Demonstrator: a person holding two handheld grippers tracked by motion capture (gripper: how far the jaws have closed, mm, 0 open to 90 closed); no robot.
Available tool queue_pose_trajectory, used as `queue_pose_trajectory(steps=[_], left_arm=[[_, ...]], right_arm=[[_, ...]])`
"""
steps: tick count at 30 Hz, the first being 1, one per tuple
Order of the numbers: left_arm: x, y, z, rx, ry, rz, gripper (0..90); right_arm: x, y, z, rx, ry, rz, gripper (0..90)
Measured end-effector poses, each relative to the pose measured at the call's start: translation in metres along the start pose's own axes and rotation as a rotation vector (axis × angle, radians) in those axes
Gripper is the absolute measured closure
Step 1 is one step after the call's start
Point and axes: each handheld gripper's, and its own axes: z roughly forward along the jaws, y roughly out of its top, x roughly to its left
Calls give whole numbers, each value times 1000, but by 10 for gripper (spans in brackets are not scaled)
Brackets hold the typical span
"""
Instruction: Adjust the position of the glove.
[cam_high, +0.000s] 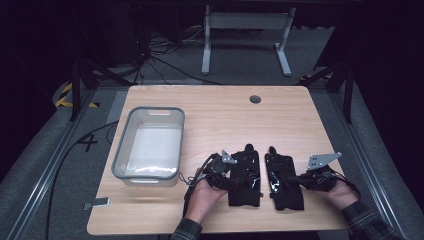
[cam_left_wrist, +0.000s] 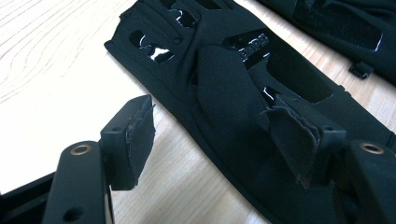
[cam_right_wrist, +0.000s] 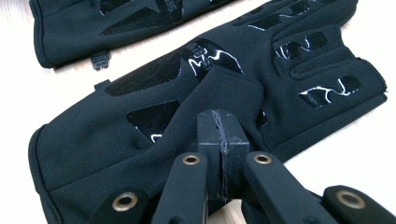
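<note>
2 black gloves were laid side by side on the table (cam_high: 210, 120). The left glove (cam_left_wrist: 243, 88) was straddled by the released left gripper (cam_left_wrist: 224, 135). The right gripper (cam_right_wrist: 223, 128) was clenched tight, pinching the right glove (cam_right_wrist: 154, 116) just ahead.

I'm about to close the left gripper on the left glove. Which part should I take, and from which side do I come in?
Take the left glove by its long edge nearest the left gripper, near the cuff. It lies flat on the table, so only an edge gives the pads something to pinch. Come in low from the bin side; the other glove lies close along its far edge.
</note>
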Motion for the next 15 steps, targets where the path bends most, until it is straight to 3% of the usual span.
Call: queue_pose_trajectory(steps=[10, 15], left_arm=[[0, 3, 9, 13, 9, -5, 317], [-2, 3, 13, 25, 6, -1, 418]], right_arm=[[4, 7, 8, -5, 22, -26, 874], [0, 5, -4, -62, -17, -9, 713]])
